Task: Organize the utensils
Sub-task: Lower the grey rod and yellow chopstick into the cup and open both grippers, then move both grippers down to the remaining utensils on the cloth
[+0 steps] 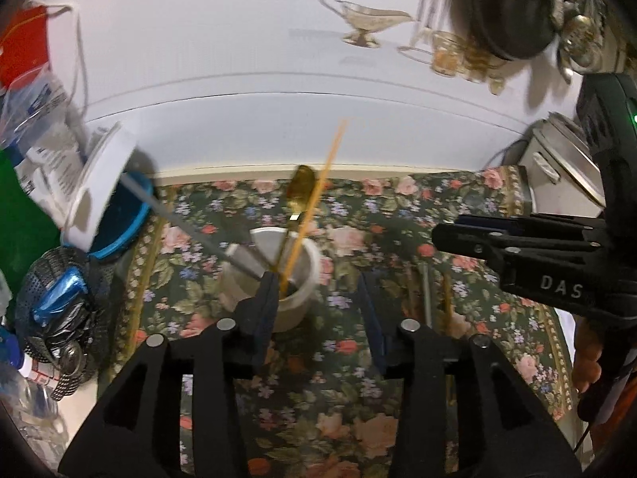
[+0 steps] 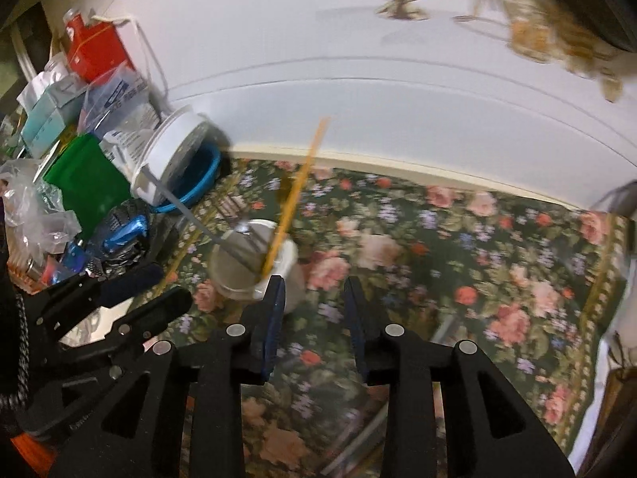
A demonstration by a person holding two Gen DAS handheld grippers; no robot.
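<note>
Utensils (image 1: 296,235) in cup (image 1: 306,279) on tablecloth (image 1: 342,390)

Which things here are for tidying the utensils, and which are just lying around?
For the job:
white cup
gold spoon
orange chopstick
silver utensil
utensil on the cloth

Just lying about:
gravy boat
white tub
red box
green packet

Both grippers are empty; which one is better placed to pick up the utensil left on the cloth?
Probably right. The silver utensil lies right of the cup, and the right gripper sits on that side, open; the left gripper hovers nearer the cup.
</note>
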